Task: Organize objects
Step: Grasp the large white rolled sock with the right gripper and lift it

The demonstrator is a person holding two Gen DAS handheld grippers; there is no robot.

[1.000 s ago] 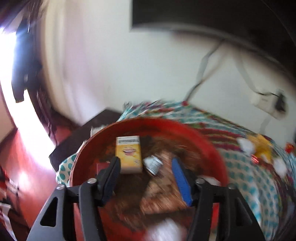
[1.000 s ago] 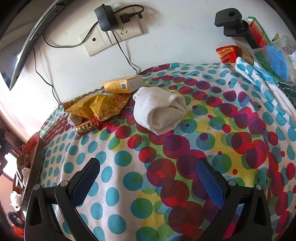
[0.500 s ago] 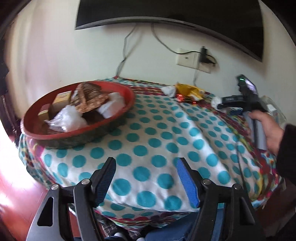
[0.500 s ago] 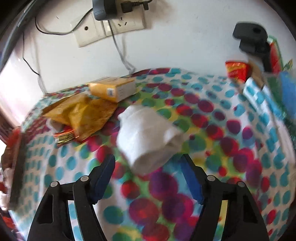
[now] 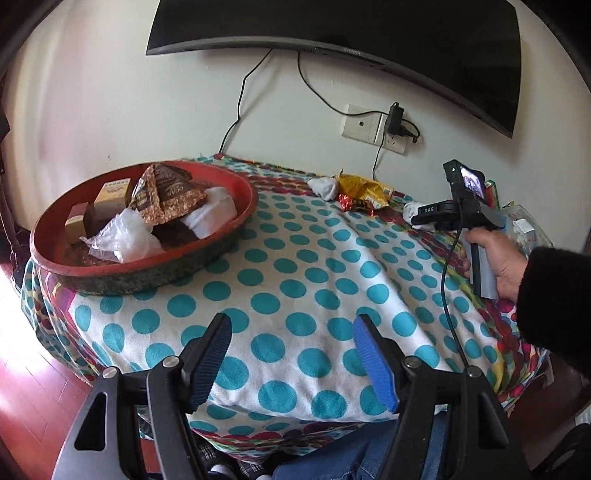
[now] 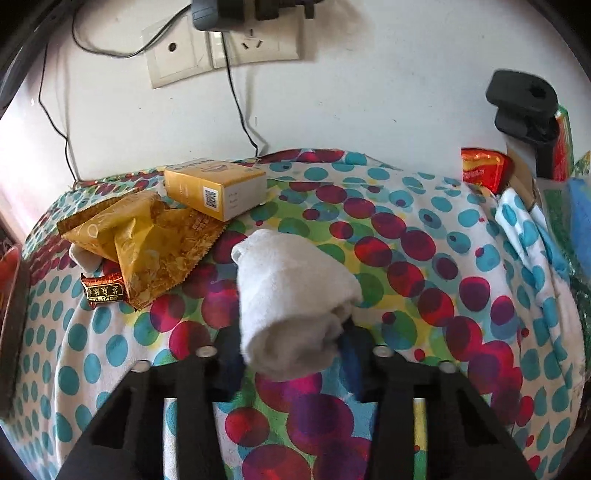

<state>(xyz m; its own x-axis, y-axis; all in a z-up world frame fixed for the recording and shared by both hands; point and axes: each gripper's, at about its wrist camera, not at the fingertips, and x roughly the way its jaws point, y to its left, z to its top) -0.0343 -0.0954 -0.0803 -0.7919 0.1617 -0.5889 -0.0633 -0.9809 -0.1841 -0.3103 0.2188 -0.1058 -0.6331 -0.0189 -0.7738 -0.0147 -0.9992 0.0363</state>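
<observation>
A rolled white sock (image 6: 291, 306) lies on the dotted cloth between my right gripper's (image 6: 291, 354) two fingers, which have closed in on its near end. My left gripper (image 5: 291, 354) is open and empty, held off the table's near edge. A red basket (image 5: 236, 218) at the left holds boxes, a brown packet, a plastic bag and a white cloth. The right gripper body (image 5: 458, 210) and the hand holding it show at the right in the left wrist view. A yellow box (image 6: 214, 192), a gold wrapper (image 6: 140, 236) and a small red packet (image 6: 103, 291) lie behind the sock.
The table is covered with a dotted cloth (image 5: 295, 266) and stands against a white wall with sockets (image 6: 221, 48) and cables. A screen (image 5: 351, 33) hangs above. Packets and a black stand (image 6: 524, 99) crowd the right end. Another white sock (image 5: 325, 186) lies by the wrapper.
My left gripper has pulled back from over the red basket to the table's near edge. My right gripper has moved forward onto the white sock and its fingers have closed in on it.
</observation>
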